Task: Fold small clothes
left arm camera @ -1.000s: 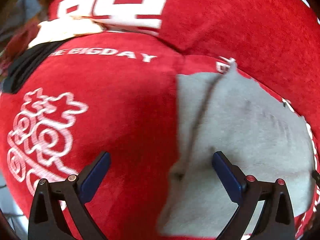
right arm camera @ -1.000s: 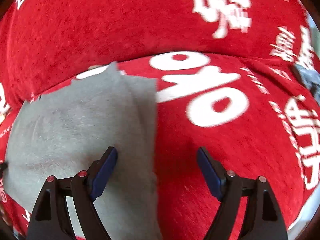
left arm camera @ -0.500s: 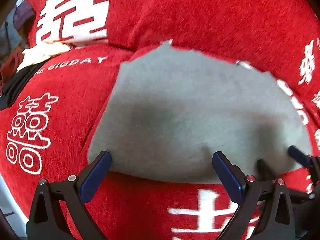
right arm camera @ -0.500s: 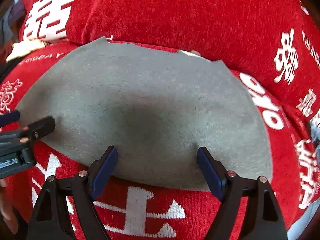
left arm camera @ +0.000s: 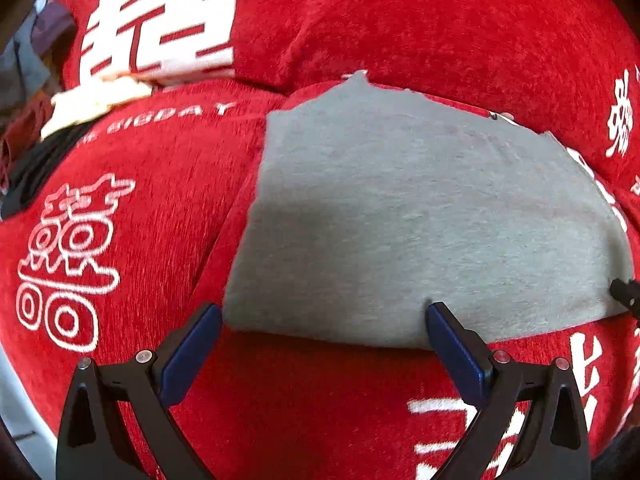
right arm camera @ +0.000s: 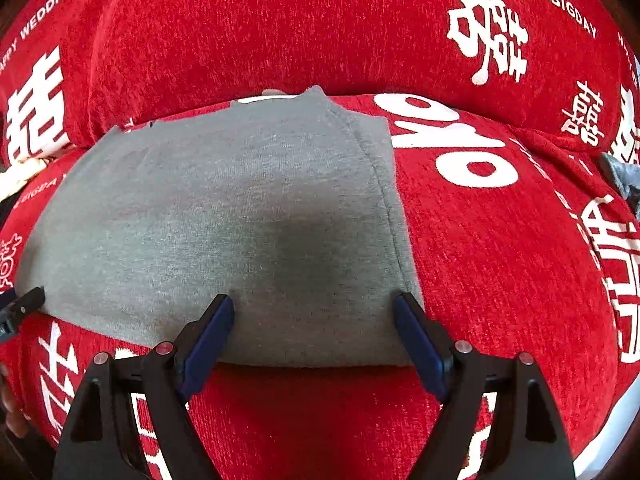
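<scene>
Red printed sofa seat (right arm camera: 500, 248) carries grey garment (right arm camera: 224, 220) spread flat; left gripper (left arm camera: 324, 320) and right gripper (right arm camera: 314, 310), both spread empty, are poised at its near hem, which must be pinched next.

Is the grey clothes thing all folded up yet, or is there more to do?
Partly done: the grey garment lies flat and smoothed on the red sofa cover, with one stitched edge on its right. Nothing is in hand: the left gripper and right gripper sit at its near edge, jaws open. Any further folds are still to come.
</scene>
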The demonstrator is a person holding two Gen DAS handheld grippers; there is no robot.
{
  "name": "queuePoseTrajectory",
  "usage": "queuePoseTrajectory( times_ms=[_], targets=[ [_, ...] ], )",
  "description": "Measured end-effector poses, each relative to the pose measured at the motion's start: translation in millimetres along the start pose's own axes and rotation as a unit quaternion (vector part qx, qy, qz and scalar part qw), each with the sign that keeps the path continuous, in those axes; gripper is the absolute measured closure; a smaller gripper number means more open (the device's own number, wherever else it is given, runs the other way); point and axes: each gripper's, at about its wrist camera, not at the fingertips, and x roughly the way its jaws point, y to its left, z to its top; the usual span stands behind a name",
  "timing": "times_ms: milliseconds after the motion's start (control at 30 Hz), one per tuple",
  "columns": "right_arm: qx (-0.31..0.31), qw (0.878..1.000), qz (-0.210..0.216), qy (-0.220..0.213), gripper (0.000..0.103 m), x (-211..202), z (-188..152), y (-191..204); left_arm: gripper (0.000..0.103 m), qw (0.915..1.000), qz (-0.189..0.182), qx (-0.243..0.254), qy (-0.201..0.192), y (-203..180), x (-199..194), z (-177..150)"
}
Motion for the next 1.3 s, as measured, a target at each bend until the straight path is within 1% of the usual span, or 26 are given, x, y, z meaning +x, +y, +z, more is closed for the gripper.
queuePoseTrajectory(
  times_ms=[67, 167, 333, 433, 500, 567, 700, 733, 767, 867, 1000, 1067, 1100, 1133, 1167, 1200, 1233, 1267, 1300],
  targets=[
    [-0.003, 1.0, -0.01, 0.002, 0.019, -2, 3, 6, 0.001, 1.0, -0.001, -0.007, 0.004, 5, -2, 1],
    [-0.005, 1.0, 0.0, -0.005, 0.019, -7, 11, 19, 0.001, 0.9997, 0.021, -0.004, -0.015, 4, -13, 5],
    [-0.017, 0.999, 0.027, -0.021, 0.018, -10, 36, 54, 0.001, 0.9994, 0.009, -0.004, -0.032, -8, -18, 29],
    [-0.043, 0.999, 0.023, -0.023, 0.018, 1, 51, 79, 0.001, 0.9993, 0.002, -0.004, -0.036, -19, -11, 45],
    [-0.052, 0.998, 0.017, -0.013, 0.018, 15, 60, 89, 0.001, 0.9995, 0.002, 0.001, -0.031, -29, -1, 57],
    [-0.05, 0.999, 0.015, 0.0, 0.018, 29, 67, 94, 0.001, 0.9997, 0.003, 0.002, -0.025, -34, 9, 66],
    [-0.038, 0.999, 0.003, 0.015, 0.018, 55, 82, 85, 0.001, 0.9997, 0.023, 0.012, 0.002, -40, 39, 82],
    [-0.035, 0.999, 0.0, 0.012, 0.018, 60, 87, 80, 0.001, 0.9996, 0.023, 0.013, 0.006, -39, 44, 84],
    [-0.032, 0.999, -0.002, 0.011, 0.018, 62, 91, 77, 0.001, 0.9998, 0.014, 0.01, 0.004, -35, 49, 87],
    [-0.018, 1.0, -0.008, 0.01, 0.018, 72, 103, 61, 0.001, 0.9999, 0.005, -0.003, 0.012, -26, 56, 96],
    [-0.011, 1.0, -0.014, 0.011, 0.018, 81, 119, 45, 0.001, 0.9974, -0.028, -0.046, 0.047, -6, 73, 111],
    [-0.001, 1.0, -0.025, 0.016, 0.018, 80, 126, 39, 0.001, 0.9961, -0.028, -0.062, 0.057, 2, 74, 117],
    [0.011, 0.999, -0.028, 0.014, 0.018, 77, 128, 35, 0.001, 0.9952, -0.021, -0.078, 0.055, 7, 70, 121],
    [0.027, 0.999, -0.028, 0.004, 0.018, 71, 129, 31, 0.001, 0.9944, -0.026, -0.093, 0.043, 11, 64, 124],
    [0.045, 0.999, -0.023, -0.011, 0.018, 66, 130, 29, 0.001, 0.9938, -0.034, -0.1, 0.035, 11, 61, 127],
    [0.051, 0.998, -0.018, -0.016, 0.018, 66, 131, 29, 0.001, 0.993, -0.043, -0.106, 0.029, 10, 59, 130],
    [0.052, 0.998, -0.013, -0.015, 0.018, 69, 134, 32, 0.001, 0.9932, -0.043, -0.103, 0.033, 3, 62, 136],
    [0.043, 0.999, -0.017, -0.003, 0.018, 77, 140, 38, 0.001, 0.994, -0.038, -0.095, 0.04, -4, 67, 140],
    [0.031, 0.999, -0.023, 0.013, 0.018, 86, 144, 45, 0.001, 0.9955, -0.025, -0.076, 0.05, -17, 76, 146]
  ],
)
